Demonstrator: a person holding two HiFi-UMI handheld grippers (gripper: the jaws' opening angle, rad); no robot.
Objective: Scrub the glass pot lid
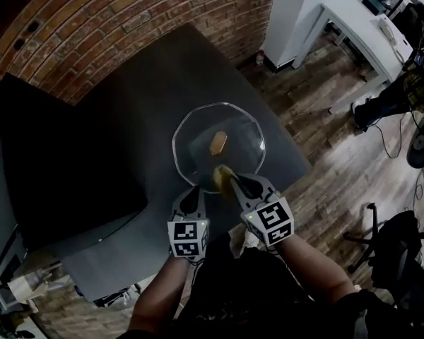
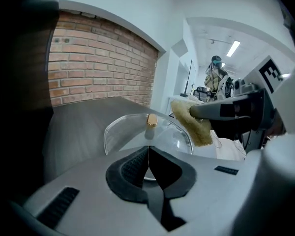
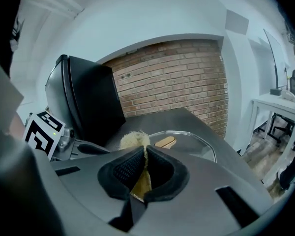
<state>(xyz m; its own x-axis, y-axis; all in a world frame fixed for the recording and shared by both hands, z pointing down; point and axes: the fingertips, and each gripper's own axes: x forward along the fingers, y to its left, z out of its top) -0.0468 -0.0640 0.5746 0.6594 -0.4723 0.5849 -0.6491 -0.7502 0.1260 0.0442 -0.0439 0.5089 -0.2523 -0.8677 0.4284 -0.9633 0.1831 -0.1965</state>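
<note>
The clear glass pot lid (image 1: 198, 136) with a gold knob (image 1: 218, 143) lies on the dark grey table (image 1: 148, 76). My left gripper (image 1: 192, 191) is at the lid's near-left rim, and in the left gripper view its jaws (image 2: 148, 151) are closed on that rim, with the lid (image 2: 128, 129) right ahead. My right gripper (image 1: 233, 183) is shut on a yellow sponge (image 1: 221, 177), held over the lid's near edge. The sponge (image 3: 134, 140) sticks out above the closed right jaws, with the lid (image 3: 191, 141) behind it. The sponge (image 2: 194, 127) hangs just right of the lid.
A black panel (image 1: 63, 168) stands on the table's left part. The brick wall (image 1: 127, 20) backs the table. The table's right edge drops to a wood floor (image 1: 318, 126), with a white desk (image 1: 367, 27) and a black chair (image 1: 396, 253). A person (image 2: 215, 77) stands far off.
</note>
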